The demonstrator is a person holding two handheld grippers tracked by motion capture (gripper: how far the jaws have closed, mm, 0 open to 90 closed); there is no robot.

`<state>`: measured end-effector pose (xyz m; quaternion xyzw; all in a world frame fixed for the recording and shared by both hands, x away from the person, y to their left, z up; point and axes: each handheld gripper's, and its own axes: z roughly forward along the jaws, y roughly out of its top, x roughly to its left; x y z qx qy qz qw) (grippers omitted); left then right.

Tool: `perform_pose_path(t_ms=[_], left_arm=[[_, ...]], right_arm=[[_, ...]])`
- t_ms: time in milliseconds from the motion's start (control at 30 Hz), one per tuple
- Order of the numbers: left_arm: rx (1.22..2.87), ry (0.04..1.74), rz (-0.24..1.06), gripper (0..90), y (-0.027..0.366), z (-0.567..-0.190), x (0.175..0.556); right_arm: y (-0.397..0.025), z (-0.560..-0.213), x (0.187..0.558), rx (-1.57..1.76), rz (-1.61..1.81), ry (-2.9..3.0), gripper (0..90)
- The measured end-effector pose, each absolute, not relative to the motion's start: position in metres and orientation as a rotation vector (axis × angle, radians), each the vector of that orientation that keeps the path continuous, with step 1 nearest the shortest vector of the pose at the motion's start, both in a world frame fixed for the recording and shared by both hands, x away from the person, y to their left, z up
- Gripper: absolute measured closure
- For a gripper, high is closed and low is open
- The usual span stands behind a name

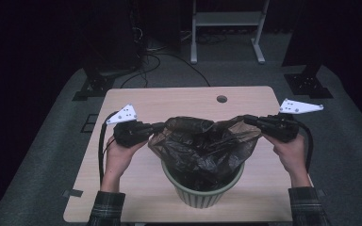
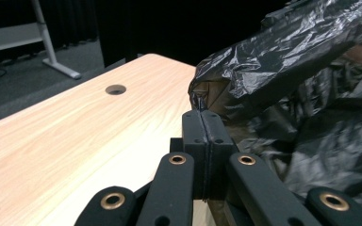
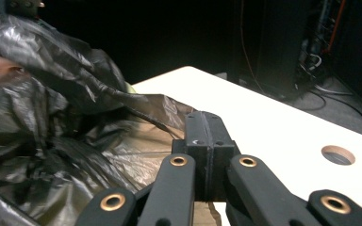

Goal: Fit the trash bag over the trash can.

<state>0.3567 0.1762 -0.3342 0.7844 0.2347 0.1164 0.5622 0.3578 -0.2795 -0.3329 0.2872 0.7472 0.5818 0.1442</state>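
A black plastic bag (image 1: pixel 200 146) is spread over a pale green ribbed bin (image 1: pixel 202 195) that stands at the table's front centre. My left gripper (image 1: pixel 160 126) is shut on the bag's left edge, and my right gripper (image 1: pixel 246 118) is shut on its right edge, so the bag's mouth is stretched wide above the bin. In the left gripper view the jaws (image 2: pixel 201 113) are pressed together with a fold of the bag (image 2: pixel 287 70) pinched at their tip. In the right gripper view the shut jaws (image 3: pixel 206 115) meet a taut strip of the bag (image 3: pixel 75 117).
The wooden table (image 1: pixel 136 101) has a round cable hole (image 1: pixel 222 99) near its back edge. Behind the table, a white frame (image 1: pixel 226 19), black stand bases (image 1: pixel 92 87) and cables (image 1: pixel 146 61) sit on the grey floor.
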Motion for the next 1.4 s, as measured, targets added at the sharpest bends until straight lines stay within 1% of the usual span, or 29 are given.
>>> perform_pose_path(t_ms=[367, 767, 1200, 1400], left_arm=[[1.916, 0.633, 0.241, 89.6, 0.179, -0.356, 0.364], [2.006, 0.683, 0.230, 89.6, 0.187, -0.379, 0.361], [2.075, 0.757, 0.223, 89.7, 0.210, -0.397, 0.352], [2.097, 0.752, 0.190, 89.6, 0.216, -0.404, 0.349]], right_arm=[[-0.275, -0.357, 0.369, 0.914, 1.562, 2.197, 90.0], [-0.276, -0.383, 0.366, 0.961, 1.494, 2.251, 90.0], [-0.295, -0.405, 0.356, 1.031, 1.471, 2.253, 90.0], [-0.304, -0.412, 0.352, 1.055, 1.449, 2.263, 90.0]])
